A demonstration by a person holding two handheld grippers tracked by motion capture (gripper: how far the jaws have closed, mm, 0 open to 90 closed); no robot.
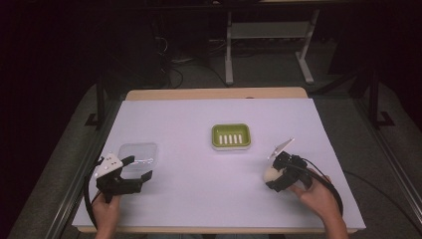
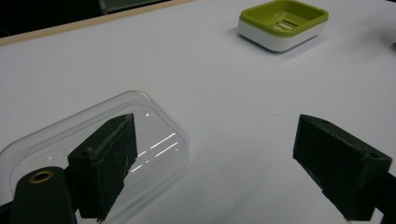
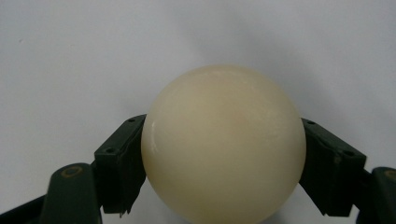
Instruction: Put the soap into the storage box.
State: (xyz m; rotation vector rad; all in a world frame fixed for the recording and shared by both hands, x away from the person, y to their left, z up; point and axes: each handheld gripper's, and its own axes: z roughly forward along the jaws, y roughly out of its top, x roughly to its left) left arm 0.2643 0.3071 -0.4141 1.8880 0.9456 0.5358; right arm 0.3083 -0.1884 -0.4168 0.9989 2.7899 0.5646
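A green soap dish with a white base [image 1: 231, 136] [image 2: 283, 23] sits at the middle of the white table. A clear plastic lid [image 1: 139, 158] [image 2: 93, 149] lies at the left. My left gripper [image 1: 133, 170] [image 2: 212, 163] stands open beside it, one jaw over the lid's edge and nothing between the jaws. At the right, my right gripper [image 1: 273, 177] [image 3: 224, 158] is shut on a cream rounded soap [image 1: 271, 173] [image 3: 223, 144], held just above the table surface.
The white sheet [image 1: 189, 194] covers the table, with a wooden strip [image 1: 214, 93] at its far edge. Beyond it are a dark floor, cables and a white table frame [image 1: 268, 35]. Hands hold both grippers near the table's front edge.
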